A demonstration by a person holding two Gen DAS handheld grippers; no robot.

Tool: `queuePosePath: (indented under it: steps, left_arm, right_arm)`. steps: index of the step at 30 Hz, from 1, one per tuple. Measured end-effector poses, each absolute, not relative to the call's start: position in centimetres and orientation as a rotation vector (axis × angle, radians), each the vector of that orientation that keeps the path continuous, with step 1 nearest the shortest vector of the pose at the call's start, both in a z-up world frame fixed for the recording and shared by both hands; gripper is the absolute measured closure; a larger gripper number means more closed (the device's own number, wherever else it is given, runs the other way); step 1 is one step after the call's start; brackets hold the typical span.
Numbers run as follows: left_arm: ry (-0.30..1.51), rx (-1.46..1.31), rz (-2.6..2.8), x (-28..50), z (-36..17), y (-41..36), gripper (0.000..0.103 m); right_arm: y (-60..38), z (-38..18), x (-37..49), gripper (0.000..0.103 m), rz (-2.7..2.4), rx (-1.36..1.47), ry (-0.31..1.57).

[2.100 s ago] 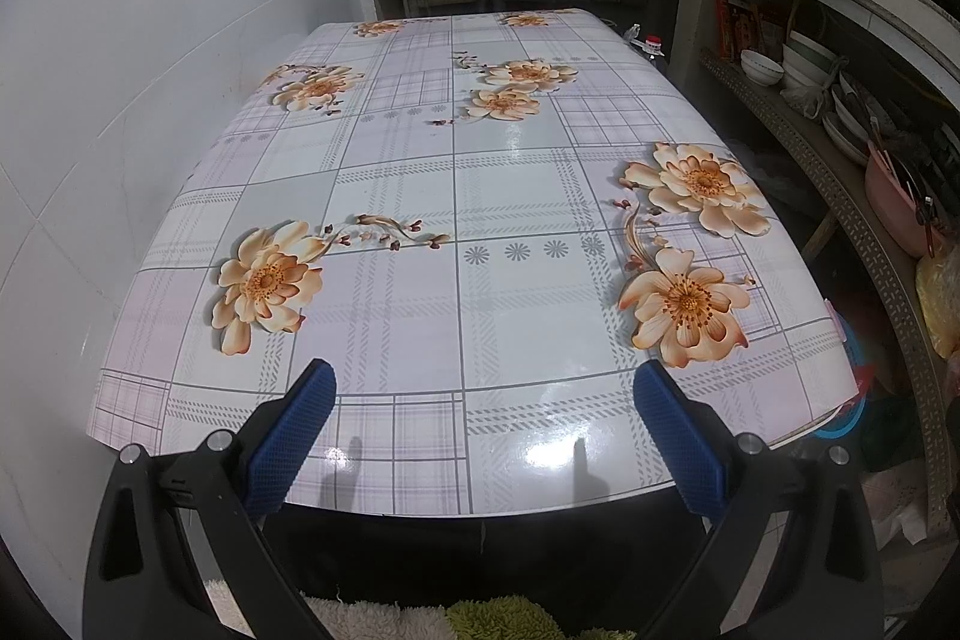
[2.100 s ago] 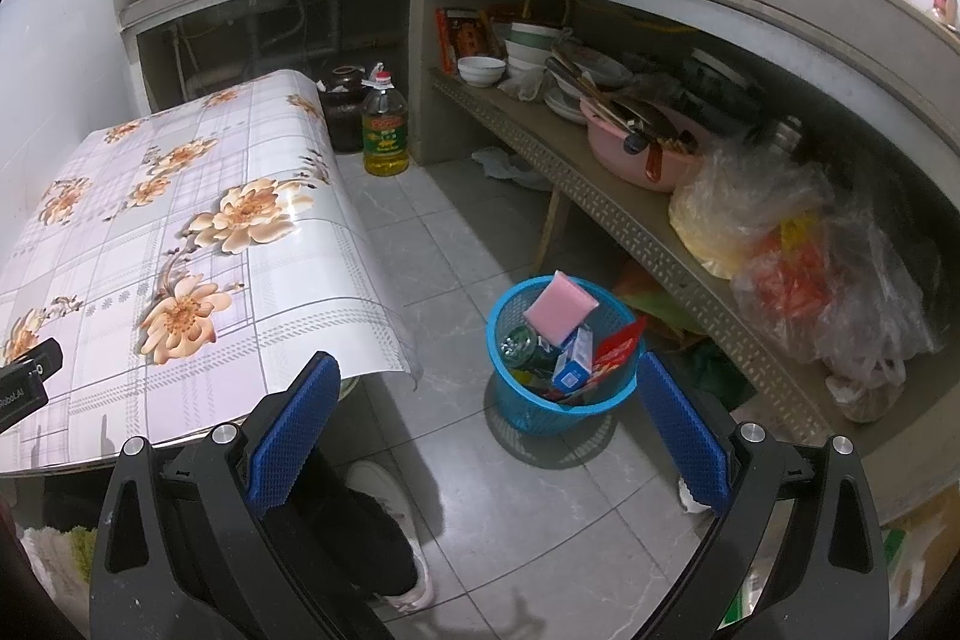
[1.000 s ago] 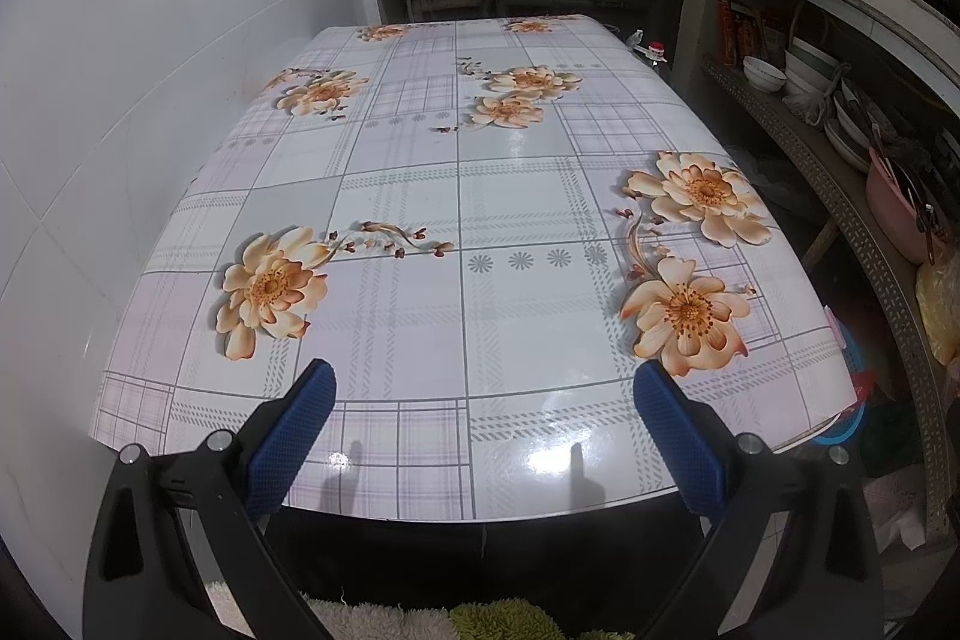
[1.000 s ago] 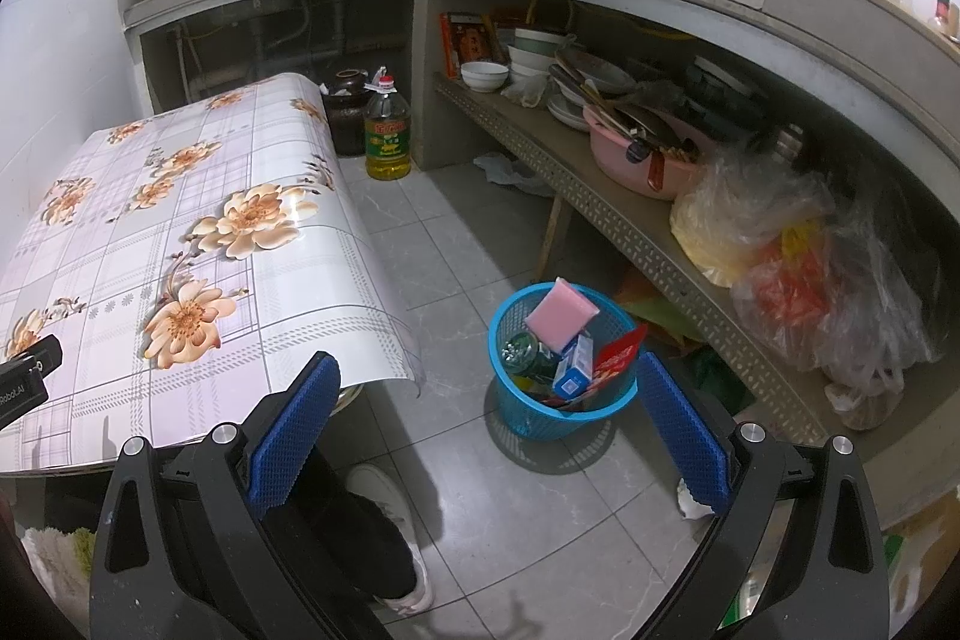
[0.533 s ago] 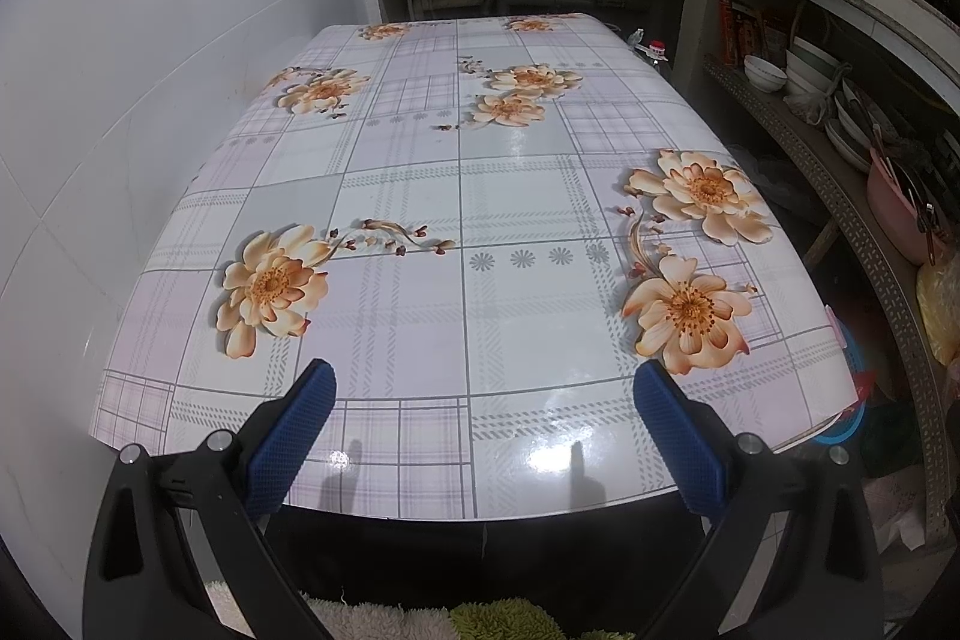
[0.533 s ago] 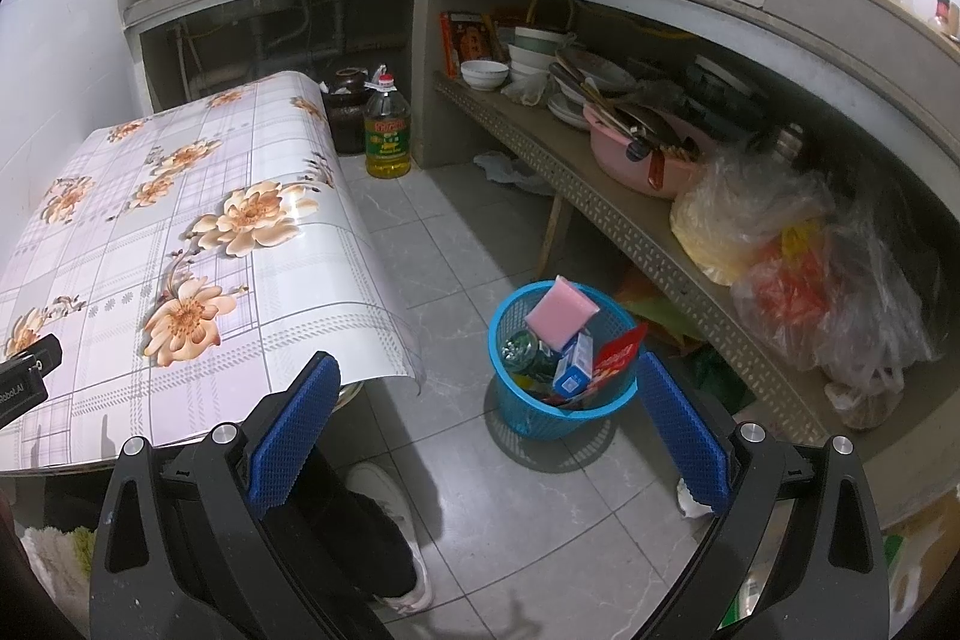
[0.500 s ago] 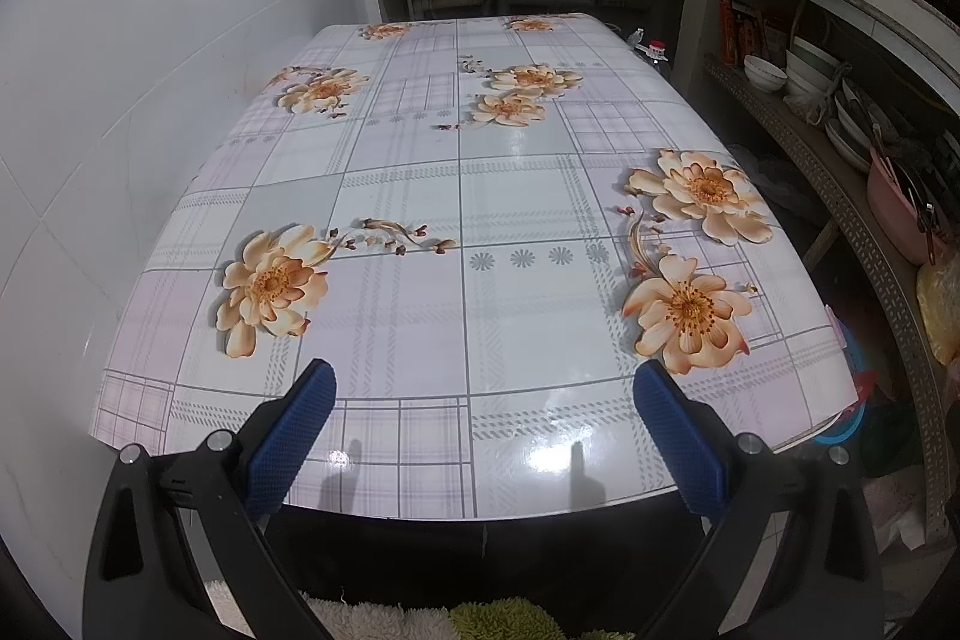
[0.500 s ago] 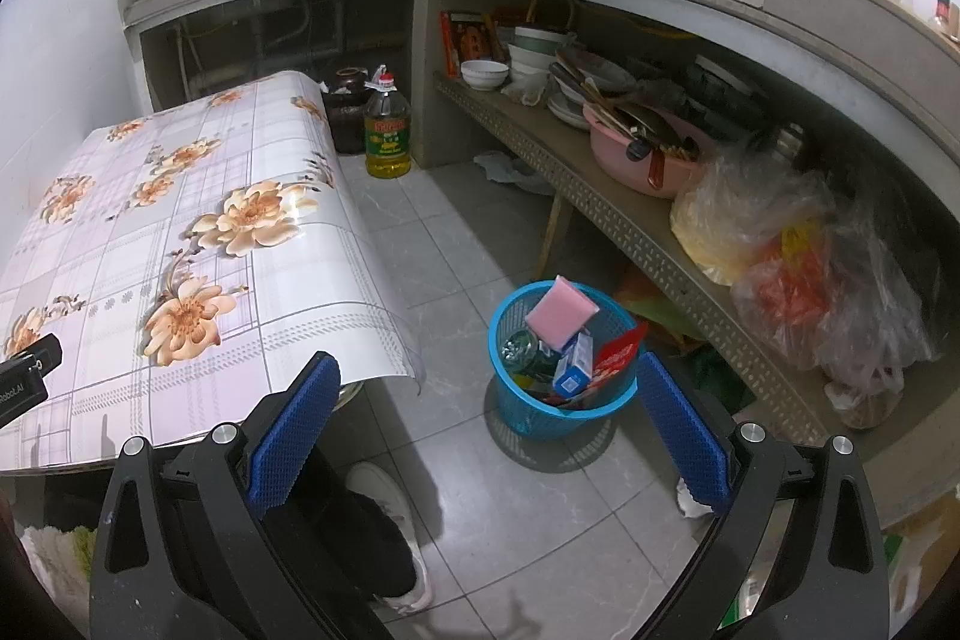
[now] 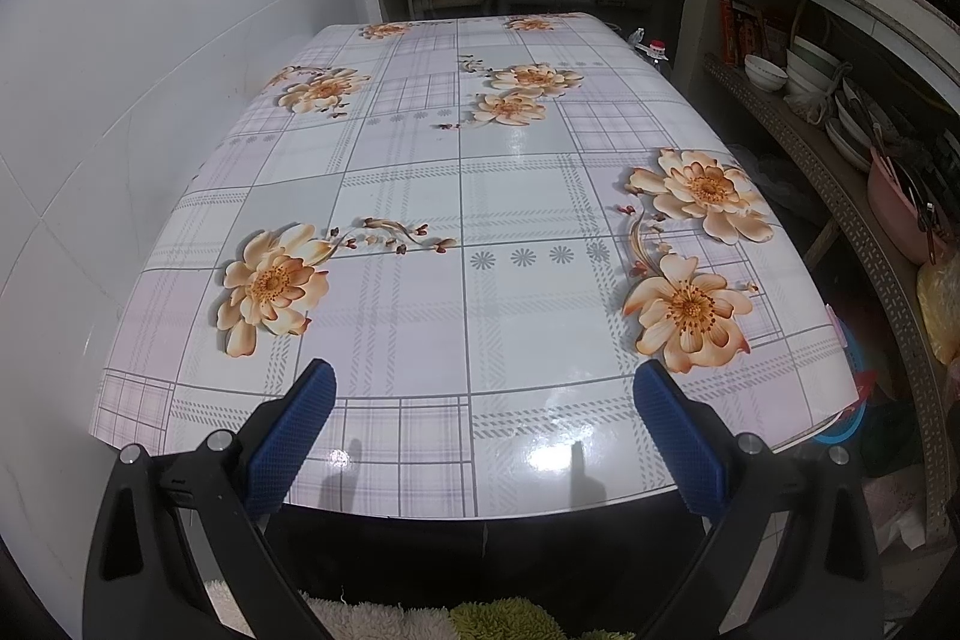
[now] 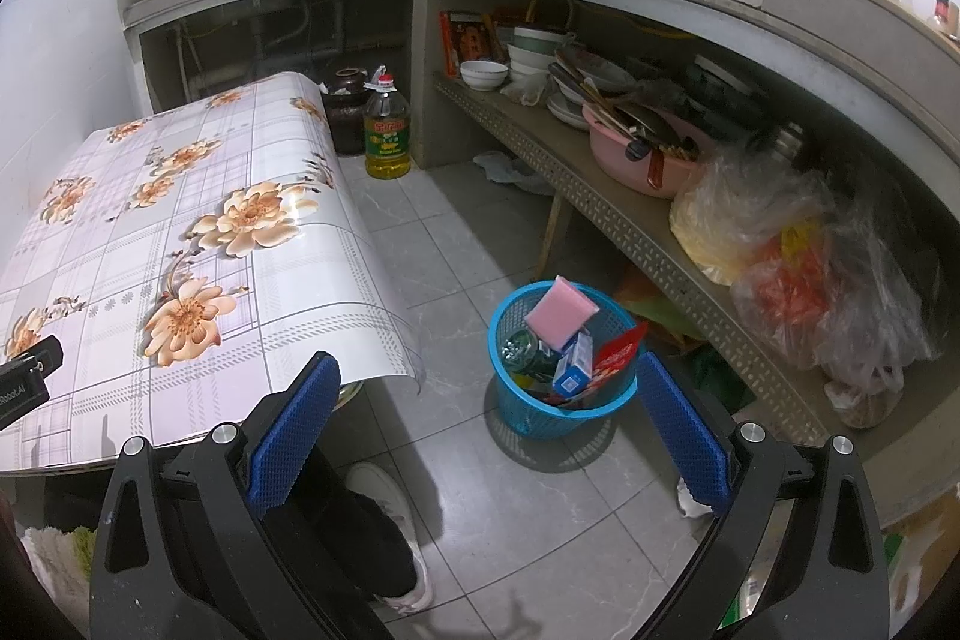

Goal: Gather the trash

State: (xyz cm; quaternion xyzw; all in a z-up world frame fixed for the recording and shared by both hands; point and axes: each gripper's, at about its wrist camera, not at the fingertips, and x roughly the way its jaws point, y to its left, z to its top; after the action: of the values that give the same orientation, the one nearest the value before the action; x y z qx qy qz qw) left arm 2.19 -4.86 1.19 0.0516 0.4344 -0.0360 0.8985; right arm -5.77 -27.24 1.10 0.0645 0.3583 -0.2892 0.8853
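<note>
Beside a kitchen's concrete worktop, a person holds two pairs of blue-padded tongs, both spread wide and gripping nothing. The left tongs (image 9: 483, 403) hover over the near edge of the counter (image 9: 516, 214), covered in a glossy plaid oilcloth printed with orange flowers, on which no litter can be seen. The right tongs (image 10: 489, 403) point down at the grey tiled floor, where a round blue plastic mesh basket (image 10: 528, 415) stands near the counter's corner, below a perforated shelf. It holds the trash: a pink rectangular sponge (image 10: 561, 310), a small blue-and-white carton (image 10: 573, 367), a red foil wrapper (image 10: 618, 349) and a dark crumpled bottle (image 10: 528, 349). The load looks light; the thin basket wall would likely flex, so a pinch on the stiffer rim seems the surest hold.
</note>
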Motion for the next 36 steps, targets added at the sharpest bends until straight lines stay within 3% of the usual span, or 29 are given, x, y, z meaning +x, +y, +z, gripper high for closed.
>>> queuePosePath:
  steps: [36]
  left_arm:
    - [0.899, 0.107, -0.075, 2.21, 1.21, -4.87, 0.006]
  right_arm:
    - [-27.18, 1.36, -5.81, 0.008, -0.601, 0.132, 0.739]
